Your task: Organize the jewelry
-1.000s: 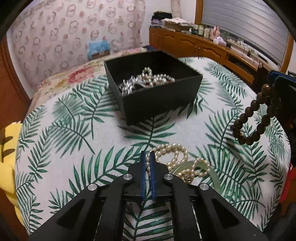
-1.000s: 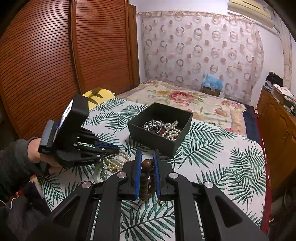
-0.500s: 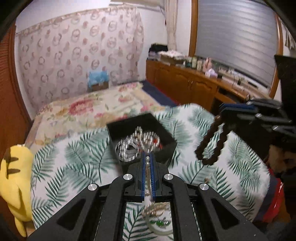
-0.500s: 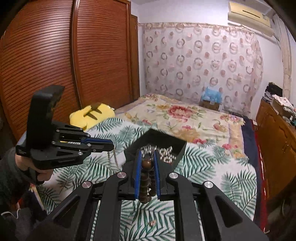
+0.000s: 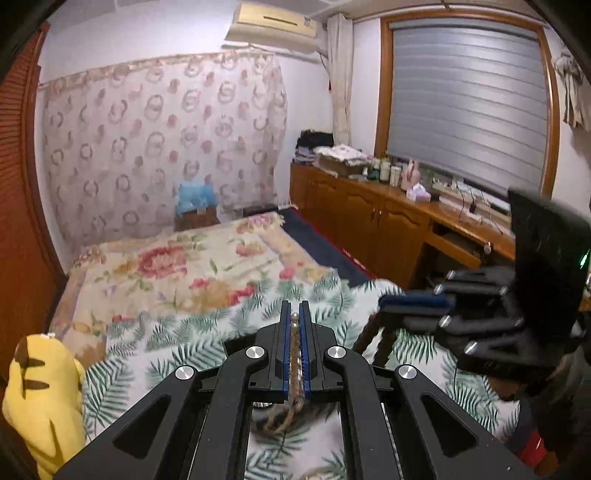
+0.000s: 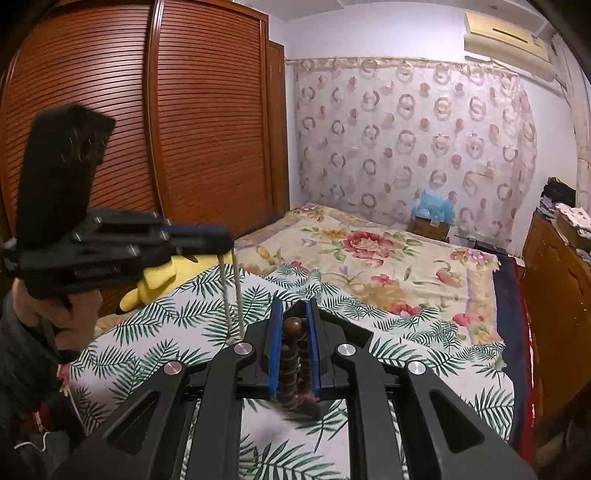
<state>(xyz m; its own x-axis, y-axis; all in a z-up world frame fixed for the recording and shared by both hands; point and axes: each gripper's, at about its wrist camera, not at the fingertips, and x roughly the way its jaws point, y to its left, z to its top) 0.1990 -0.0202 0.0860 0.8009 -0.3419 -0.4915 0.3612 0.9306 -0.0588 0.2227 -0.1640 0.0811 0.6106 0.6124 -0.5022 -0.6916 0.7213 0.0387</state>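
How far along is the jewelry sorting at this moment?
Mid-job. In hand: the left hand-held gripper is shut on a pearl necklace that hangs free, and the right hand-held gripper on a wooden bead bracelet. Left: placing both. No box shows now, so nothing confirms finished items.

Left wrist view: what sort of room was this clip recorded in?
A home bedroom, most likely. A bed with a floral bedspread fills the middle, a louvered wooden wardrobe stands at its side, and a wall air conditioner hangs above a patterned curtain.

Glossy dark wooden beads (image 6: 290,350) sit in matt black plastic tongs (image 6: 293,321) (blue rubbery pads (image 6: 275,343)) above printed cloth (image 6: 406,354).
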